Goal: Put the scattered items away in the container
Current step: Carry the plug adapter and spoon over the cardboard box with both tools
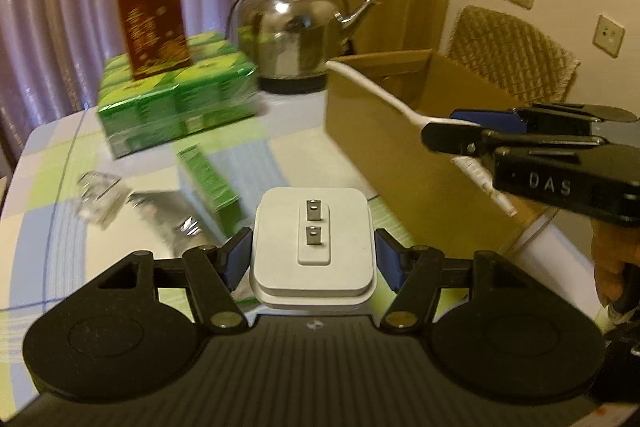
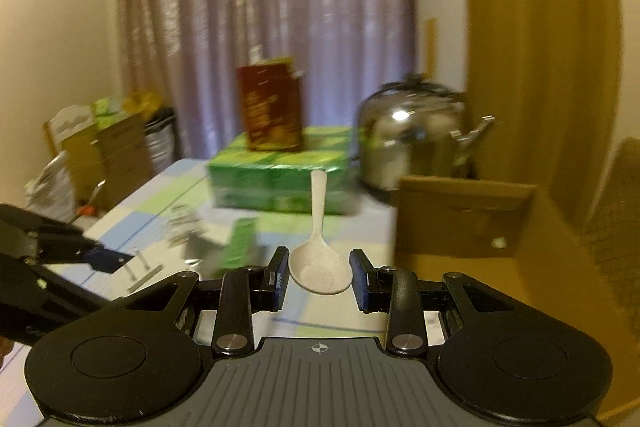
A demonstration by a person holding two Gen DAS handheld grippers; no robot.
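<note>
A home: curtains (image 2: 264, 27), kettle (image 1: 292, 35), tablecloth-covered table (image 1: 52, 163).

Right gripper (image 2: 319, 277) has a white spoon (image 2: 320, 267) by the bowl, handle sticking straight out ahead, pads snug on both sides. Cardboard box (image 2: 472, 223) sits open just to the right. Green carton pack (image 2: 280, 183) and shiny kettle (image 2: 416, 135) farther back on the checked table (image 2: 168, 195), all pretty blurry.

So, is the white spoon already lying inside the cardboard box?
No, the white spoon is held in the right tool, in the air beside the cardboard box, not inside it.
</note>
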